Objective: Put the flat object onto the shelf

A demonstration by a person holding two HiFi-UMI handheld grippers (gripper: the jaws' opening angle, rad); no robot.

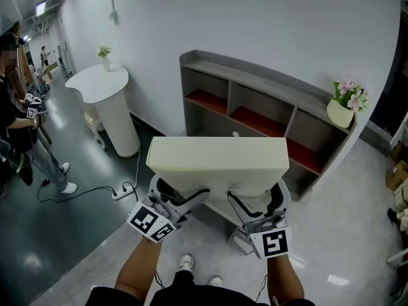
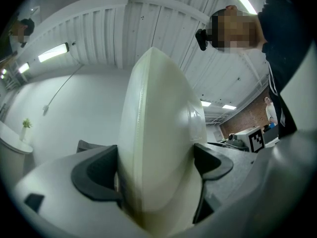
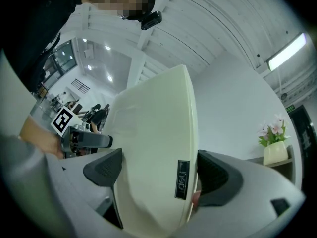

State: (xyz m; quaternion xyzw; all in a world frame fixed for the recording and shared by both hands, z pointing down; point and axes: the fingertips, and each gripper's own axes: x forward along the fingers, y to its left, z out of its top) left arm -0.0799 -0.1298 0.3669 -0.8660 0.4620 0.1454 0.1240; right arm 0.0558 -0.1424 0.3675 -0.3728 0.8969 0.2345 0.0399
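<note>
A thick cream flat cushion (image 1: pixel 220 164) is held up in front of me, level, between both grippers. My left gripper (image 1: pixel 182 204) is shut on its near left edge and my right gripper (image 1: pixel 252 208) is shut on its near right edge. In the left gripper view the cushion (image 2: pixel 156 148) fills the gap between the dark pads (image 2: pixel 94 175). The right gripper view shows the same cushion (image 3: pixel 156 152), with a small dark label, squeezed between the pads (image 3: pixel 218 177). The grey shelf (image 1: pixel 268 85) with red-floored compartments stands beyond the cushion against the white wall.
A flower pot (image 1: pixel 344 107) sits on the shelf's right end. A white round counter (image 1: pixel 108 101) with a small plant stands at the left. A power strip and cable (image 1: pixel 121 193) lie on the floor. People stand at the far left (image 1: pixel 19 107).
</note>
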